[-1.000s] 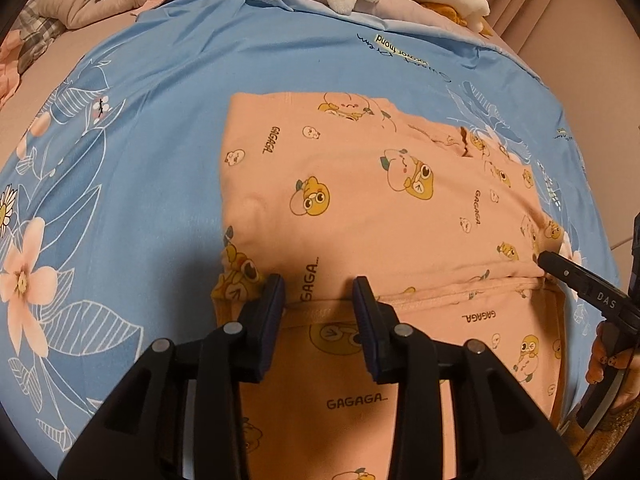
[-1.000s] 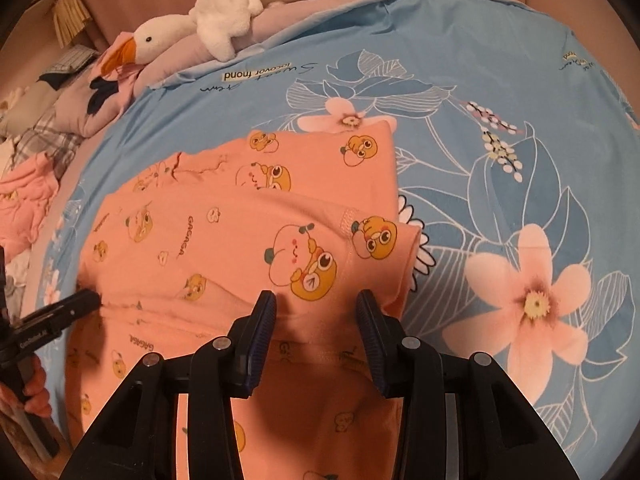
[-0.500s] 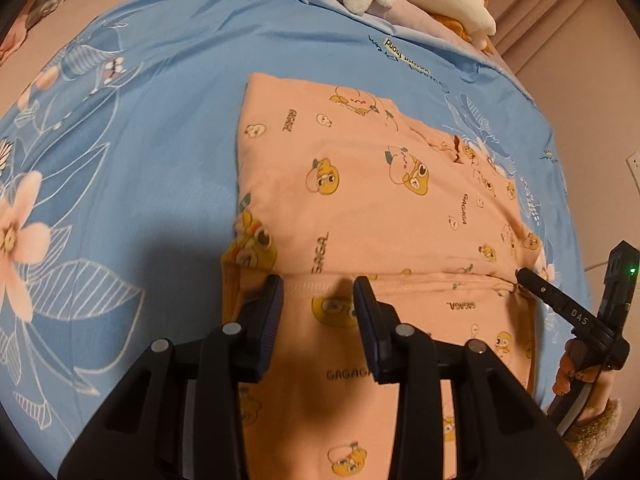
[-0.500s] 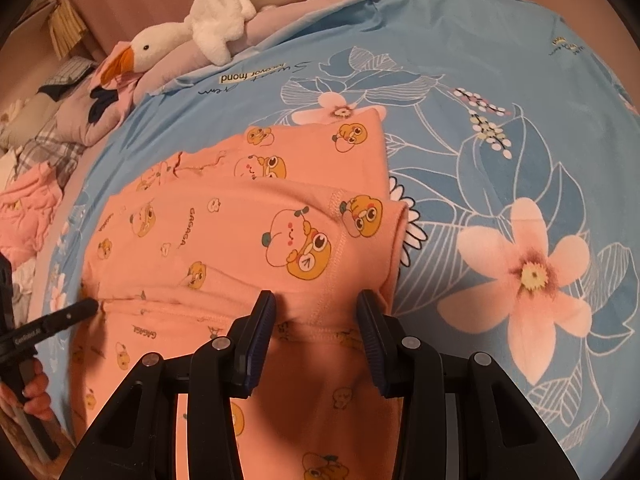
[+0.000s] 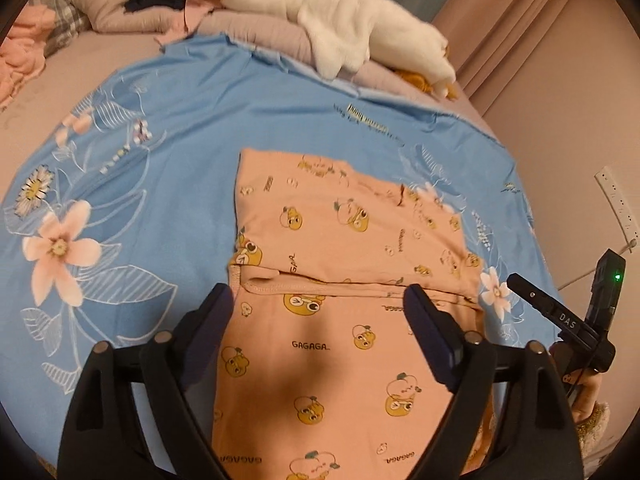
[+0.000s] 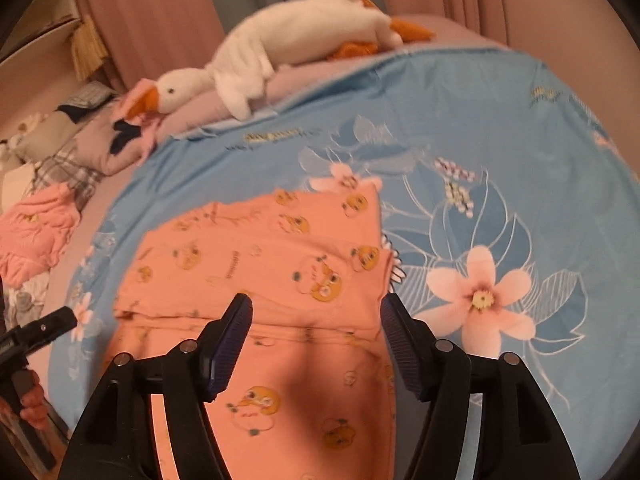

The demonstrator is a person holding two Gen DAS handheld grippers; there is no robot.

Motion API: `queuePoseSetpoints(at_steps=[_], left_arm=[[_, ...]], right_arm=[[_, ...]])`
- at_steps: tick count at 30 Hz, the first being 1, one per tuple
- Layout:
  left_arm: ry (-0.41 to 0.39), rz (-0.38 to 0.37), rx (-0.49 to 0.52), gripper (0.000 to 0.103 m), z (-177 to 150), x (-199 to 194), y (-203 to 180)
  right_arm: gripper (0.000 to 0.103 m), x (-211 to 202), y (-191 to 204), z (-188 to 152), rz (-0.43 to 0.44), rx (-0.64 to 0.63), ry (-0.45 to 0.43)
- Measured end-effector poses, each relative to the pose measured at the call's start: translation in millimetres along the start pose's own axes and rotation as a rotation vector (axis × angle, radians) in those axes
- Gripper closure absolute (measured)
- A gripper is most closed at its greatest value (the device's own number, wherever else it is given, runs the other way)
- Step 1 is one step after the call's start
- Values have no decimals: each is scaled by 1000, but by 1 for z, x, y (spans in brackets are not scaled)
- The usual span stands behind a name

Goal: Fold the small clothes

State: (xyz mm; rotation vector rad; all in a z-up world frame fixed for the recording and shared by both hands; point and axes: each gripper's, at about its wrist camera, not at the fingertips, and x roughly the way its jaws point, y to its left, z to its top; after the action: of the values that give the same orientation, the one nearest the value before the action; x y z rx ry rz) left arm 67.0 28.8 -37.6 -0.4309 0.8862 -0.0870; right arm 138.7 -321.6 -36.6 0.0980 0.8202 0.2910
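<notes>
In the left wrist view, the left gripper [image 5: 318, 304] was opening wide with nothing pinched in it. The peach shirt [image 5: 344, 264] lay flat on the blue sheet [image 5: 160, 184], in the middle and bottom of the frame, right under the fingers. Its folded edge ran side to side just past the tips.

In the right wrist view, the right gripper [image 6: 316, 316] was opening too, and held nothing. The shirt [image 6: 260, 264] lay at center and lower left. Both grippers looked about equally near that edge.

Warm, dim indoor light here; a soft shadow falls across the peach garment [image 5: 344, 344] beneath each tool. The right wrist view smears with motion blur. Fisheye bending and dark corners frame both.
</notes>
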Motion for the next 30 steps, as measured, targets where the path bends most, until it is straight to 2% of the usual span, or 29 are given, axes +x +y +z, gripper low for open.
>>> queuePoseSetpoints(at_steps=[2,3,6,10,21,25,30], left_arm=[[-19,-4,0,7,-2,-8,-1],[-28,1,2,6,-3,-12,0],[-39,37,21,5,-8,-21,2],[-30,48,19,5,-18,-25,10],[94,53,-21,8,-81,-29,35],[154,42,-44,14,-108,-31,45],[246,22,-74,24,-139,-29,54]], right_arm=[[22,-8,4,0,1,-11,-23],[21,-11,6,0,2,-16,-32],[19,-19,11,-1,-5,-32,-58],[19,-25,14,-7,1,-36,-69],[19,-57,8,-42,10,-41,-85],[19,-63,1,-64,5,-51,-44],[19,-63,-8,-105,9,-27,62]])
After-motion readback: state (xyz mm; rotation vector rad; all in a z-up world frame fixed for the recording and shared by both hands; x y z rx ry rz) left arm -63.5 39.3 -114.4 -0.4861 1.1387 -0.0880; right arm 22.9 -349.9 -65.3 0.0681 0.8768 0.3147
